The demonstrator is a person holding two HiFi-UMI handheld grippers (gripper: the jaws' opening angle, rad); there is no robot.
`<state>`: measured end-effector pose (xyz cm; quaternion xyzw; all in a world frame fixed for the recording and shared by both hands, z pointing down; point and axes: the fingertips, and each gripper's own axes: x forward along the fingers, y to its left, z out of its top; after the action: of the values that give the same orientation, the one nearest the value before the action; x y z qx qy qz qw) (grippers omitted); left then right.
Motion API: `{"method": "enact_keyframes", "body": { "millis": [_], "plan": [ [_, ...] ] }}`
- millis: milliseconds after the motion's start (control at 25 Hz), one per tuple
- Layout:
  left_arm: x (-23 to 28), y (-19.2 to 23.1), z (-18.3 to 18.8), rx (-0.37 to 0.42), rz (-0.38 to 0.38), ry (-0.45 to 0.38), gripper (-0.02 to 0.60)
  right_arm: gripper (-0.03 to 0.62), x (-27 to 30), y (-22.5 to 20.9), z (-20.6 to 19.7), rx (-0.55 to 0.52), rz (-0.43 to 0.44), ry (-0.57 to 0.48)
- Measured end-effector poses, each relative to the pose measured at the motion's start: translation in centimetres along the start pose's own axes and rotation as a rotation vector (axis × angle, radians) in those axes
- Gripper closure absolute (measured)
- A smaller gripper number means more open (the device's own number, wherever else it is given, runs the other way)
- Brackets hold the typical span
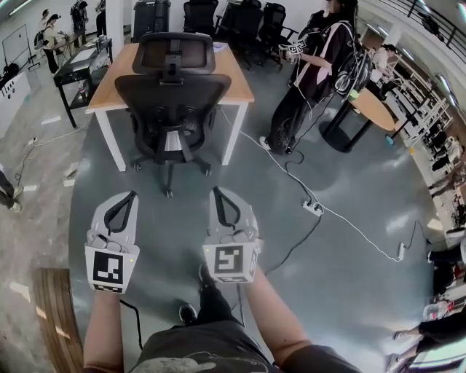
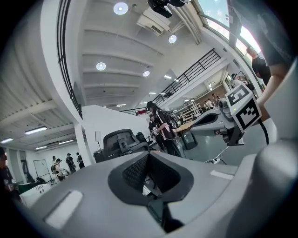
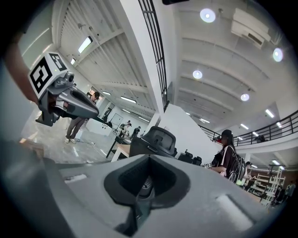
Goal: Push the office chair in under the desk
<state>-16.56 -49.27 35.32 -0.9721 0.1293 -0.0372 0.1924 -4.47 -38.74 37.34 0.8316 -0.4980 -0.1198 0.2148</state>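
Grey glossy floor (image 1: 349,291) is stretching across a big open hall, with a white ceiling (image 2: 139,42) and round lights showing up in both gripper views. The black office chair (image 1: 172,102) is standing at the near end of the wooden tabletop (image 1: 234,76) with its backrest facing the head camera. Its wheeled base is sitting roughly in line with the two white legs at that end (can't really tell how far the seat is tucked under). The left gripper (image 1: 129,195) and right gripper (image 1: 218,191) are hovering side by side, both pointing at the back of the chair. Neither one is touching it, and they're stopping short of the backrest. Both sets of jaws are pressing fully together with nothing between them, and each gripper view is showing the chair's headrest just past the closed tips. A person (image 1: 313,73) in dark clothes with a backpack is standing just right of the tabletop, holding something small with a square marker on it. A white cable (image 1: 273,156) is running across the floor to a power strip (image 1: 313,208). More black chairs (image 1: 247,22) are sitting behind the far end, and a round table (image 1: 371,109) is standing off to the right.
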Motion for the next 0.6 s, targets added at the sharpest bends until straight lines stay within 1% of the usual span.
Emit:
{"method": "enact_keyframes", "body": {
  "millis": [160,280,400,600],
  "plan": [
    [-0.7,-0.4,0.0,-0.012,-0.009,-0.017,0.563,0.603,-1.4,0.4,0.9,-0.027,-0.005,-0.003],
    [-0.9,-0.9,0.1,-0.020,-0.015,-0.028,0.563,0.603,-2.4,0.2,0.7,-0.014,-0.017,0.003],
    [-0.8,-1.5,0.9,-0.014,-0.041,-0.040,0.563,0.603,-2.8,-0.1,0.2,-0.011,-0.028,0.015],
    [-1.0,-2.2,0.2,-0.030,-0.039,-0.030,0.563,0.603,-3.0,-0.3,-0.5,0.002,-0.039,0.017]
  ]
}}
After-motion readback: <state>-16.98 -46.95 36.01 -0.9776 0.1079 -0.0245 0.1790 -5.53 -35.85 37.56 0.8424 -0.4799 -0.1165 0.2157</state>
